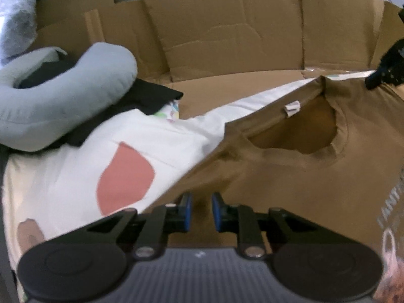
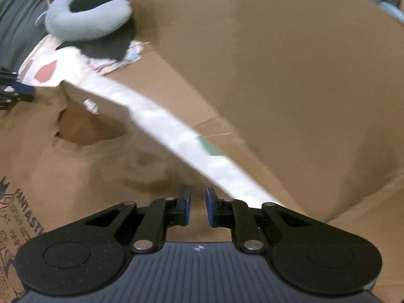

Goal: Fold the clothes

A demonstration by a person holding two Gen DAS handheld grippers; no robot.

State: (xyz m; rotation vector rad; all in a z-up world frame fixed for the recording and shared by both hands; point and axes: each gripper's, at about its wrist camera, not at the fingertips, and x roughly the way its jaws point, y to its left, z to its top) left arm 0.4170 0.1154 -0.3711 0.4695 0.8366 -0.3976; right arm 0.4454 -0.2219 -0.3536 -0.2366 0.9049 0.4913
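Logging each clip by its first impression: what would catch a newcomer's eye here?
The brown T-shirt spread flat with its neck hole open fills the foreground of both views, with the left tongs and right tongs over its shoulders, narrowly parted. Beside it lies a white cloth with a pink patch. At the far left a grey neck pillow rests on dark clothing, and cardboard walls stand behind.

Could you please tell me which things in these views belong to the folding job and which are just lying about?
Part of the job:
- brown T-shirt, spread flat
- left gripper, jaws slightly apart over the shirt
- right gripper, likewise

Lying about:
- grey neck pillow
- black garment under it
- white patterned cloth
- cardboard walls
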